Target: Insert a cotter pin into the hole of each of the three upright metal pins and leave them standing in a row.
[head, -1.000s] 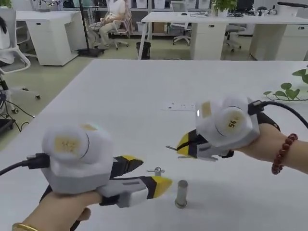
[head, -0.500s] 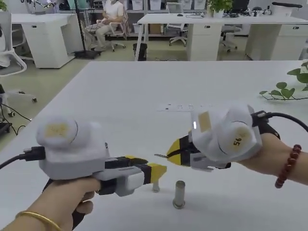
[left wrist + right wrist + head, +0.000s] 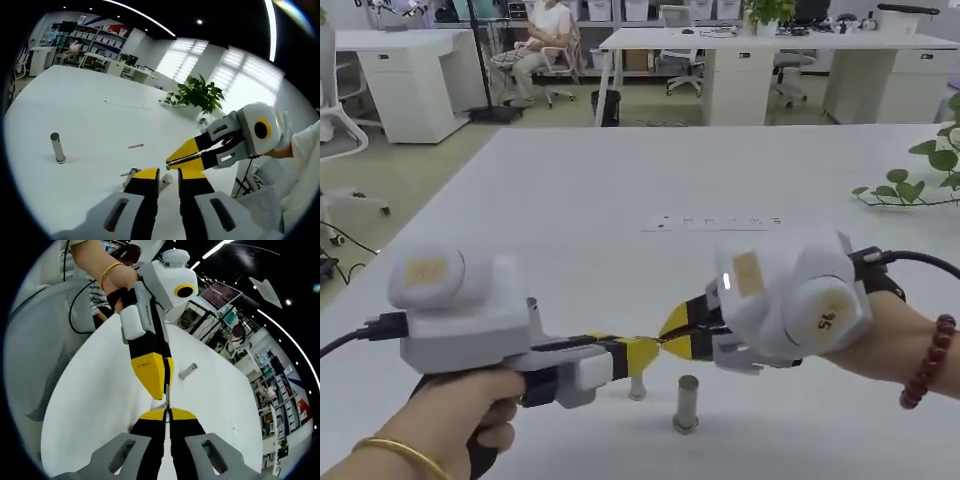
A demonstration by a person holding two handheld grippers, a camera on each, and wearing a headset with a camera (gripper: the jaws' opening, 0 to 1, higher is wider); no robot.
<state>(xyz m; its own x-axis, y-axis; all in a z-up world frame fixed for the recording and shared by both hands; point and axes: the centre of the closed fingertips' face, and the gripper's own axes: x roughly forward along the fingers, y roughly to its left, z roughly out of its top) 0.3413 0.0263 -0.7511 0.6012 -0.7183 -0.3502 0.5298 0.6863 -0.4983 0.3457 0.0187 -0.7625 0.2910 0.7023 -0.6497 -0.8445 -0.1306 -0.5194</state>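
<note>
My right gripper point(image 3: 668, 336) point(image 3: 170, 161) is shut on a thin cotter pin point(image 3: 167, 392) point(image 3: 183, 159) that sticks out past its tips. My left gripper point(image 3: 644, 352) point(image 3: 163, 391) meets it tip to tip above the table, its jaws only a small way apart, and the cotter pin's free end lies at that gap. A bare metal pin point(image 3: 686, 403) point(image 3: 57, 147) point(image 3: 188, 371) stands upright on the white table. A shorter metal pin point(image 3: 637, 388) point(image 3: 131, 175) with a cotter pin through it stands just below the left gripper, partly hidden. A loose cotter pin point(image 3: 135, 146) lies on the table.
A white power strip point(image 3: 718, 222) lies farther back on the table point(image 3: 570, 200). A trailing green plant point(image 3: 920, 180) point(image 3: 197, 95) sits at the right edge. Beyond the table are desks, chairs and a seated person.
The two grippers have come together until their tips meet over the short pin. The left gripper's jaws have narrowed from wide apart. The right gripper kept hold of the cotter pin.
</note>
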